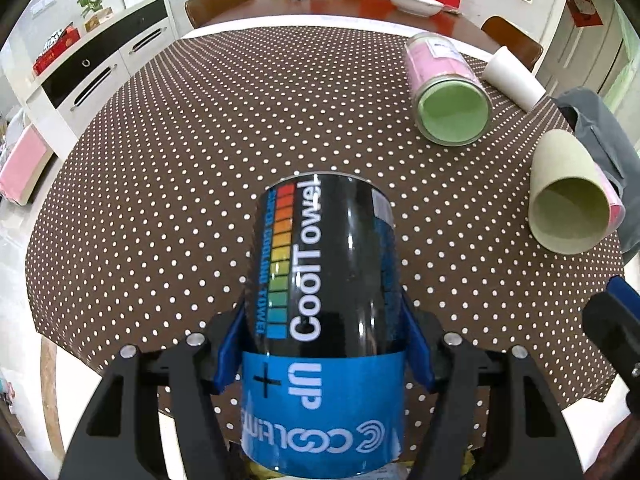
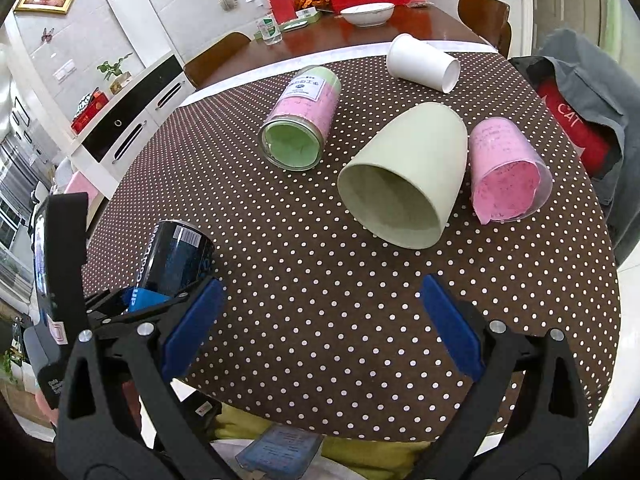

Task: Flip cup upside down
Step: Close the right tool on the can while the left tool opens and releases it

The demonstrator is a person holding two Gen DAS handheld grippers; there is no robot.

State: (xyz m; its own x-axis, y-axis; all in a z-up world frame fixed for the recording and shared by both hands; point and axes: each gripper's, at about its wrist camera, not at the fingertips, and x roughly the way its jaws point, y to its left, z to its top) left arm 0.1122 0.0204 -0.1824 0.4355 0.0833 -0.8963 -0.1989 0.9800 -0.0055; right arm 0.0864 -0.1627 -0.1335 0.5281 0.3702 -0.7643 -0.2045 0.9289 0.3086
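My left gripper (image 1: 322, 344) is shut on a black and blue "CoolTowel" cup (image 1: 324, 276), held on its side over the near edge of the polka-dot table; it also shows in the right wrist view (image 2: 176, 256). My right gripper (image 2: 320, 320) is open and empty above the table's near edge. On their sides lie a pale green cup (image 2: 404, 176), a pink-lined clear cup (image 2: 506, 172), a glass jar with pink and green lining (image 2: 300, 120) and a white paper cup (image 2: 424, 62).
The brown dotted tablecloth (image 2: 320, 248) covers a round table. A chair with grey clothing (image 2: 588, 92) stands at the right. A wooden table with a white bowl (image 2: 366, 14) and a bottle is behind. White cabinets (image 1: 92, 72) are at the left.
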